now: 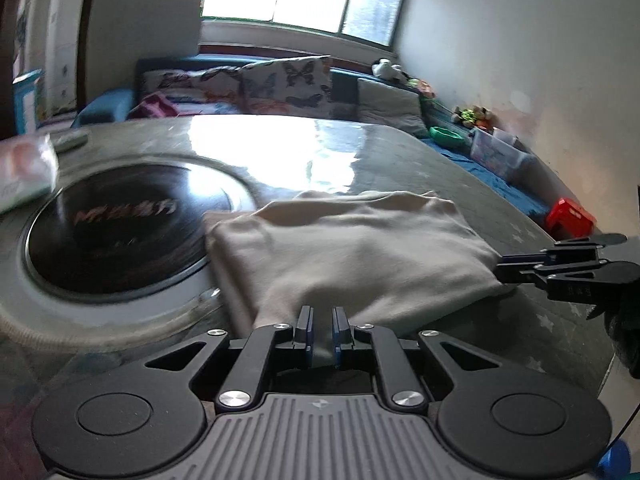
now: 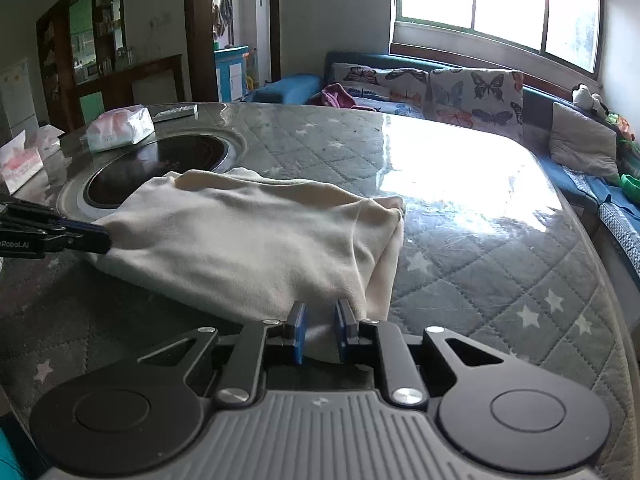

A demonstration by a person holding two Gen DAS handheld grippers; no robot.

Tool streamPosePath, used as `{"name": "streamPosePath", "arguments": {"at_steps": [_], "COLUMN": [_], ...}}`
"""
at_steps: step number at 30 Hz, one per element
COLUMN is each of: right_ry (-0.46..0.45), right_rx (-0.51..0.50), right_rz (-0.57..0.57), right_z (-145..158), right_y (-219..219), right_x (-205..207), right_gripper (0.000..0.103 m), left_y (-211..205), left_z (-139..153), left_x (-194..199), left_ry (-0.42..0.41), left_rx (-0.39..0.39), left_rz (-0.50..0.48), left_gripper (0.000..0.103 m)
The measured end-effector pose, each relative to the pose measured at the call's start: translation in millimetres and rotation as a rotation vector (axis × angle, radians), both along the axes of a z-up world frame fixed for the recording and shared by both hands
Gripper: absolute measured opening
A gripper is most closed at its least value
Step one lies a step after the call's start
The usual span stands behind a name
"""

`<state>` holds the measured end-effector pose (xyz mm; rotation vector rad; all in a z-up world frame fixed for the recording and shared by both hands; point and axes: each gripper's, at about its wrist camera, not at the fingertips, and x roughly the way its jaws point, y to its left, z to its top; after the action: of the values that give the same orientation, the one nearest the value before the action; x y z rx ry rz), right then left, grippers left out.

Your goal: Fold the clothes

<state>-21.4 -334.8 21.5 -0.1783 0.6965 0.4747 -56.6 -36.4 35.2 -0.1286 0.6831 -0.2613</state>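
Note:
A cream folded garment (image 1: 352, 252) lies on the quilted grey table top (image 1: 400, 148), partly over the round black hob. My left gripper (image 1: 322, 320) is shut on the garment's near edge, at its left corner. It also shows in the right wrist view (image 2: 96, 236) at the garment's left end. The garment (image 2: 248, 240) lies in several layers there. My right gripper (image 2: 320, 320) is shut on the garment's near right corner. It also shows in the left wrist view (image 1: 504, 268) at the right edge of the cloth.
A round black hob (image 2: 160, 164) is set into the table (image 2: 480, 264) behind the garment. Tissue packs (image 2: 120, 128) lie at the far left. A sofa with butterfly cushions (image 2: 472, 92) runs behind the table. A red stool (image 1: 568, 218) and plastic boxes (image 1: 500, 154) stand at the right.

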Motion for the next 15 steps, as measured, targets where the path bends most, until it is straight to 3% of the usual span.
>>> {"name": "streamPosePath", "arguments": {"at_steps": [10,15], "right_ry": [-0.030,-0.008], "right_rx": [0.006,-0.013], "right_rz": [0.061,0.098], "right_z": [14,6], "right_y": [15,25], "right_x": [0,2], "right_gripper": [0.015,0.015], "left_y": [15,26], "left_z": [14,4], "left_x": [-6,-4], "left_ry": [-0.033,0.011], "left_rx": [-0.053,-0.048], "left_rz": [0.054,0.088], "left_gripper": [0.011,0.012]}}
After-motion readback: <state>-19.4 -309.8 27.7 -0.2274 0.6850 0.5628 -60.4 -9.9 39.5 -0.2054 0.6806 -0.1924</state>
